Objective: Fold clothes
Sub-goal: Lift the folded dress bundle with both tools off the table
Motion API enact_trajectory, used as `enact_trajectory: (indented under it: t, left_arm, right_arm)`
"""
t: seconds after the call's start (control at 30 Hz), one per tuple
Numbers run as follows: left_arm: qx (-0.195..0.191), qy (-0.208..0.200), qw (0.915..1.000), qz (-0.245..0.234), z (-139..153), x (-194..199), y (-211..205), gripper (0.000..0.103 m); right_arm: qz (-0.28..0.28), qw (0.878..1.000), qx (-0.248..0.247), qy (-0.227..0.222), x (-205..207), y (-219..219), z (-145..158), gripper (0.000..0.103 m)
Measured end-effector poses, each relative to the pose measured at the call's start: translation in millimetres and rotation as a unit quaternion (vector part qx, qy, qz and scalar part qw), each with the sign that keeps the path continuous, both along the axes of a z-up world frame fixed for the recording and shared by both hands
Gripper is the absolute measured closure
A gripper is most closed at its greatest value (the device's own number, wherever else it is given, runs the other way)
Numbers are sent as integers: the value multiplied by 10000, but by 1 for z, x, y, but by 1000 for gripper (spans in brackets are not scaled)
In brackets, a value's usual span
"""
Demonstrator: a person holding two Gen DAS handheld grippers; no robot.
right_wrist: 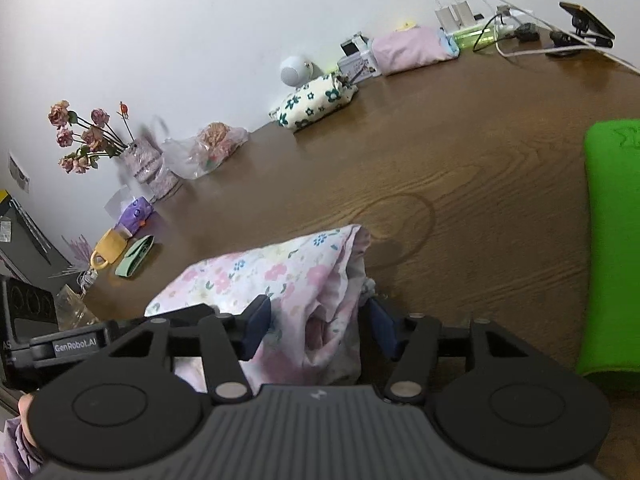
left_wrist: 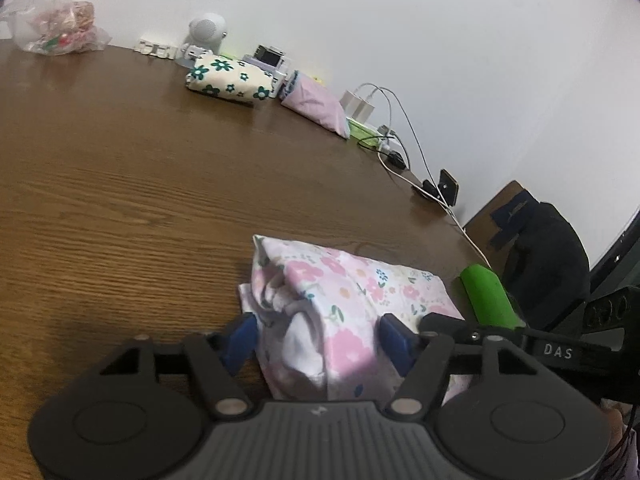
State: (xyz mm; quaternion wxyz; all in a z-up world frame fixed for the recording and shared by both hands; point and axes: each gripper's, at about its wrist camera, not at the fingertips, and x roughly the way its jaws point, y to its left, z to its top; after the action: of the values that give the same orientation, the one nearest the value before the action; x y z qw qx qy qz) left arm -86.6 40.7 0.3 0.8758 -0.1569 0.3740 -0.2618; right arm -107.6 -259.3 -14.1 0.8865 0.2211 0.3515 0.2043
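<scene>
A folded pink floral garment [left_wrist: 344,292] [right_wrist: 260,276] lies as a bundle on the brown wooden table [left_wrist: 120,200] near its front edge. My left gripper [left_wrist: 318,338] straddles the bundle's left end, its blue pads [left_wrist: 240,338] standing on either side of the cloth without squeezing it. My right gripper [right_wrist: 318,328] straddles the other end the same way. Its left pad [right_wrist: 256,326] lies against the fabric, and a small gap shows at its right pad. Each gripper's black body appears at the edge of the other's view.
Two folded garments lie by the back wall, one cream with green flowers [left_wrist: 228,78] [right_wrist: 316,102], one plain pink [left_wrist: 316,106] [right_wrist: 412,50]. Chargers, cables [left_wrist: 396,120] and a phone on a stand [right_wrist: 588,20] sit beside them. A flower vase [right_wrist: 140,160], bags, a bright green object [right_wrist: 612,240] and a chair [left_wrist: 540,248] border the area.
</scene>
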Motion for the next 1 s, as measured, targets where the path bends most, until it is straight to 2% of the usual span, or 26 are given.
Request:
enact_trajectory:
  t: [0.03, 0.13, 0.3, 0.37, 0.5, 0.67, 0.73, 0.87, 1.0]
  left_arm:
    - [-54, 68, 10000, -34, -1, 1, -1, 61]
    - [-210, 162, 9996, -24, -5, 2, 0, 69]
    - [-489, 1, 9987, -111, 4, -2, 5, 76]
    - [-596, -134, 9980, -149, 16, -2, 7, 77]
    - [-765, -438, 9959, -221, 45, 3, 8, 77]
    - [-593, -1082, 9919, -302, 103, 30, -1, 77]
    - [-612, -1290, 9892, -318, 127, 51, -3, 77]
    - [-743, -1396, 9873, -169, 166, 113, -3, 77]
    - [-818, -1368, 9872, 26, 185, 186, 5, 77]
  right_arm:
    - [29, 10000, 16, -1, 1, 1, -1, 58]
    - [133, 9998, 129, 57, 3, 4, -5, 76]
    - [114, 9977, 660, 130, 5, -4, -7, 88]
    - [136, 9967, 795, 47, 5, -8, 2, 89]
    - [221, 9964, 745, -328, 9, -9, 39, 90]
    - [327, 9952, 583, -720, 35, -11, 95, 90]
    - [381, 9939, 503, -904, 55, -10, 123, 90]
    - [401, 9929, 504, -999, 120, -7, 173, 90]
    - [386, 9936, 394, -989, 198, 9, 210, 90]
